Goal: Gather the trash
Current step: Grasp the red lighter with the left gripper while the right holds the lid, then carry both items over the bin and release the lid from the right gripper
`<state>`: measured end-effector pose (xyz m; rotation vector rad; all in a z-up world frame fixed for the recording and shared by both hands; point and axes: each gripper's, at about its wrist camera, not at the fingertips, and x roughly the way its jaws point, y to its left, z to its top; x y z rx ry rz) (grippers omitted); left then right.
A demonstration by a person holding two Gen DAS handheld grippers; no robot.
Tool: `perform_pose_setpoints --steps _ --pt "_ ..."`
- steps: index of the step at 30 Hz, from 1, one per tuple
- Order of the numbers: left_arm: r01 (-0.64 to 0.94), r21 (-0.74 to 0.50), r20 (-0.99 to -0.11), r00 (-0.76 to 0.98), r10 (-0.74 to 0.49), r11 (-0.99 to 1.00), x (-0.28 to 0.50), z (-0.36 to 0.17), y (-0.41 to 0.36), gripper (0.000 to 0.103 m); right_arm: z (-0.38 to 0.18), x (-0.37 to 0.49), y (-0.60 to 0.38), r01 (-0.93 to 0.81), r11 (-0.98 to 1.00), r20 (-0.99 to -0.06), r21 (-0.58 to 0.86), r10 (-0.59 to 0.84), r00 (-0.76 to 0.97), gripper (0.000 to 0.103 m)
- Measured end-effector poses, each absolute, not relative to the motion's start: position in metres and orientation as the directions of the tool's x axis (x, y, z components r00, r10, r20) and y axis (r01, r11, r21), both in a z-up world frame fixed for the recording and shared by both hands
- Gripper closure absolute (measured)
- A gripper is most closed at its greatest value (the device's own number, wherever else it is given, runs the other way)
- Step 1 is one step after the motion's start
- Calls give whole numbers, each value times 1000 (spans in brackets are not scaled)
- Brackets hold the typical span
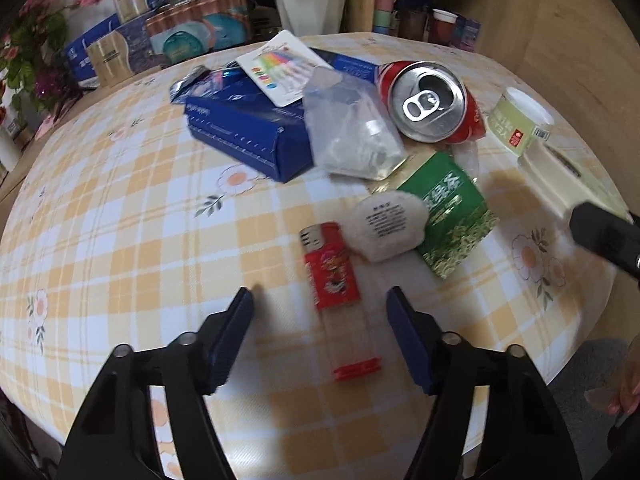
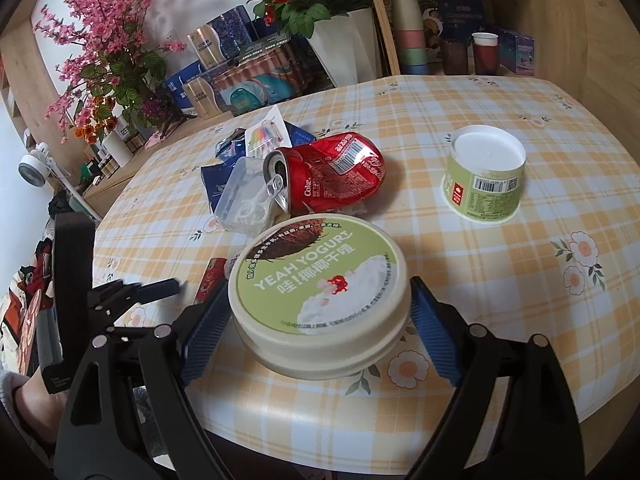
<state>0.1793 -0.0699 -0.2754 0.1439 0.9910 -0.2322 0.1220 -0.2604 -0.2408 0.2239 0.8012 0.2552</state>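
Observation:
My left gripper (image 1: 320, 300) is open, its fingers on either side of a red lighter (image 1: 334, 280) lying on the checked tablecloth (image 1: 120, 240). Beyond it lie a white round pad (image 1: 386, 228), a green tea packet (image 1: 452, 208), a clear plastic bag (image 1: 352, 128), a crushed red cola can (image 1: 430, 100) and a blue box (image 1: 248, 128). My right gripper (image 2: 316, 300) is shut on a green yogurt lid (image 2: 320, 288), held above the table's near edge. The yogurt cup (image 2: 484, 176) stands upside down at the right.
A white card (image 1: 280, 66) lies on the blue box. A white planter (image 2: 348, 48), gift boxes (image 2: 224, 80), stacked cups (image 2: 410, 32) and flowers (image 2: 104, 56) stand behind the table. A wooden wall (image 2: 580, 20) rises at the right.

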Motion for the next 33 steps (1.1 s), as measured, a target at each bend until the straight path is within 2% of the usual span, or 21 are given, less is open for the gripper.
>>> perform_pose_setpoints --steps 3,4,5,9,17,27,33 --pt "251 9 -832 539 -132 968 180 -274 -72 63 -243 120 -258 -151 945 -682 289 314 661 17" --pt "254 11 -827 546 -134 967 178 -273 -72 79 -243 118 -257 -156 944 -682 290 319 658 17" --pt "254 13 -824 551 -134 967 177 -272 -71 80 -244 117 -255 -163 943 -682 292 324 655 17" --pt "220 -120 -819 528 -222 968 167 -269 -49 81 -243 113 -250 -188 940 -680 286 338 651 17" --pt "185 -171 -771 587 -249 968 139 -245 -19 81 -239 104 -237 -223 935 -680 275 353 643 17" --pt "192 -260 -674 666 -321 946 98 -189 11 81 -226 81 -222 -285 928 -671 240 371 642 17" --pt "175 -283 -651 687 -323 943 76 -172 30 81 -219 66 -213 -310 924 -667 226 378 642 17"
